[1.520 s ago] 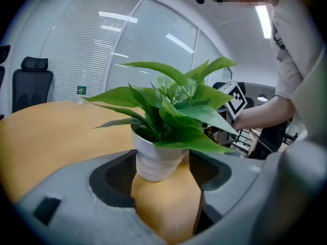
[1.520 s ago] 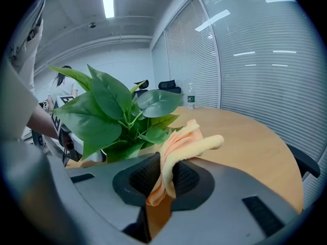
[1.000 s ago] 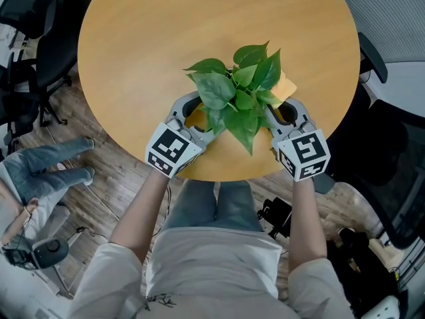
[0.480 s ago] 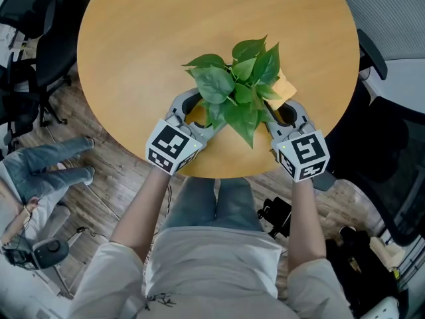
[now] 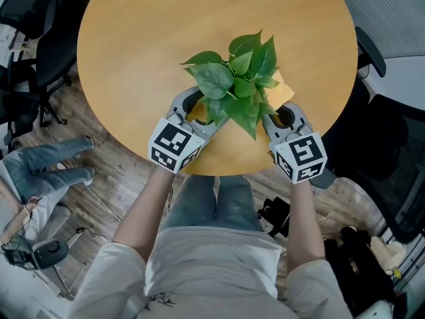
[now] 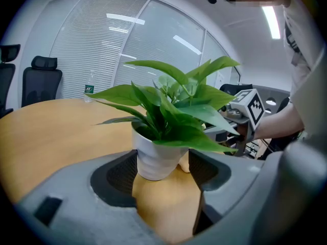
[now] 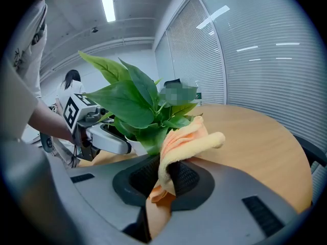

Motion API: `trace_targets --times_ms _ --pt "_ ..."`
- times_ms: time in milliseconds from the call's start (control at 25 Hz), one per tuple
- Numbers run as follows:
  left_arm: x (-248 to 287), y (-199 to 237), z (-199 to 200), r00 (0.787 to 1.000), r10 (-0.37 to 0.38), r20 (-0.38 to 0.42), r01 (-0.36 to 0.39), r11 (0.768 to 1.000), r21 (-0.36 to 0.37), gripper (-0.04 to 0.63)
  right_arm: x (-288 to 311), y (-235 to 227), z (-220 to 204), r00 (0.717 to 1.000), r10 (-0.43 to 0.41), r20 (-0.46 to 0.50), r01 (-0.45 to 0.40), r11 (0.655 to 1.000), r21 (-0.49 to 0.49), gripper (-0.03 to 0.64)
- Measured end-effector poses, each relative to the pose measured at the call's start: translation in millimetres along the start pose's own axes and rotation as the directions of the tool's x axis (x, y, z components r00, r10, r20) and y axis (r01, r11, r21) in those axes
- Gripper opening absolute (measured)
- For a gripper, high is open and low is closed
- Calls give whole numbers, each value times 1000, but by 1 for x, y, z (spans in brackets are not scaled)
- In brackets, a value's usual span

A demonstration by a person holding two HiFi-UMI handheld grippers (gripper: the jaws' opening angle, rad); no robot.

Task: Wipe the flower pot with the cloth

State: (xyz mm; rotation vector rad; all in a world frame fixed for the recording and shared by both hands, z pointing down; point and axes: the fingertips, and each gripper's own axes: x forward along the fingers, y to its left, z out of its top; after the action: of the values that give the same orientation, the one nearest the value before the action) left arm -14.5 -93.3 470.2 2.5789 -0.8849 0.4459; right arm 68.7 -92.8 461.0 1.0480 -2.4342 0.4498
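right gripper view | fluffy orange cloth [image 7: 181, 137] | ribbed white pot [image 6: 155, 160]

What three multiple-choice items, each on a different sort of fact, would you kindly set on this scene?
1. Where does the flower pot stand?
A) on the floor
B) on the table, between the left gripper's fingers
C) on a chair

2. What colour is the cloth?
A) blue
B) black
C) orange-yellow

3. What is the right gripper's state?
A) shut on the cloth
B) open and empty
C) shut on a leaf

Key:
1 B: the left gripper view shows the white pot on the wood between the fingers.
2 C: the right gripper view shows that colour.
3 A: its fingers pinch the cloth.
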Motion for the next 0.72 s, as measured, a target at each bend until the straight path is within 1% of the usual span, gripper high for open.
trace_targets --times_ms 280,720 --pt "0 0 -2 999 36 13 -36 999 -13 321 0 6 -3 1000 -6 -3 6 1000 -7 51" --pt "3 -5 -4 990 138 25 -137 990 -42 321 -5 16 -11 1000 -16 -5 16 1000 -3 51"
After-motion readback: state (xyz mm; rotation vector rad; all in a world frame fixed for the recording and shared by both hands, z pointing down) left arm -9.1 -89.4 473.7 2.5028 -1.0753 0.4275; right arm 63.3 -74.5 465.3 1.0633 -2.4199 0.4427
